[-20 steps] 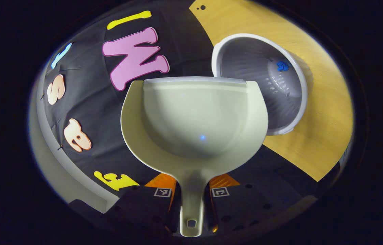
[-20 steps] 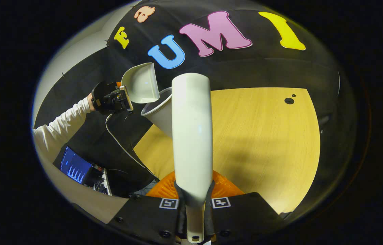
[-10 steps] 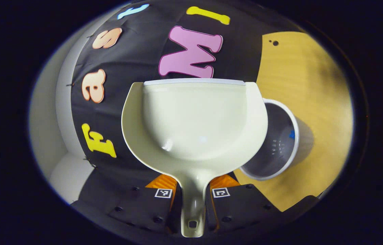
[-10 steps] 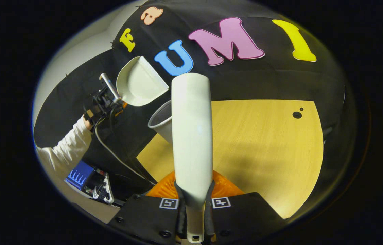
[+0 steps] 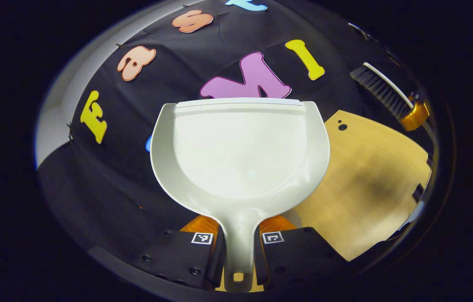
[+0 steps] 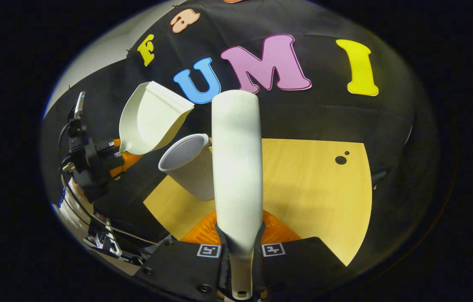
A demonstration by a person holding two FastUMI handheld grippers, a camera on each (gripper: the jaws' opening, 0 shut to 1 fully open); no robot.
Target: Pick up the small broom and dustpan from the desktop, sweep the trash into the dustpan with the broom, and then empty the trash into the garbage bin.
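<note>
- Still risky: left hand-held gripper (image 5: 236,247) clamped on the dustpan (image 5: 240,149) handle, pan raised in the air beside the garbage bin (image 6: 188,165), which stands on the tabletop (image 6: 316,197). Could clip the bin's rim on a careless swing and tip it over.
- Right hand-held gripper (image 6: 239,251) closed on the small broom (image 6: 236,167) handle, held above the tabletop just in front of the bin. Could nudge the bin if lowered blindly.
- No trash visible in the pan; bin's inside hidden. Cannot confirm full emptying.
</note>
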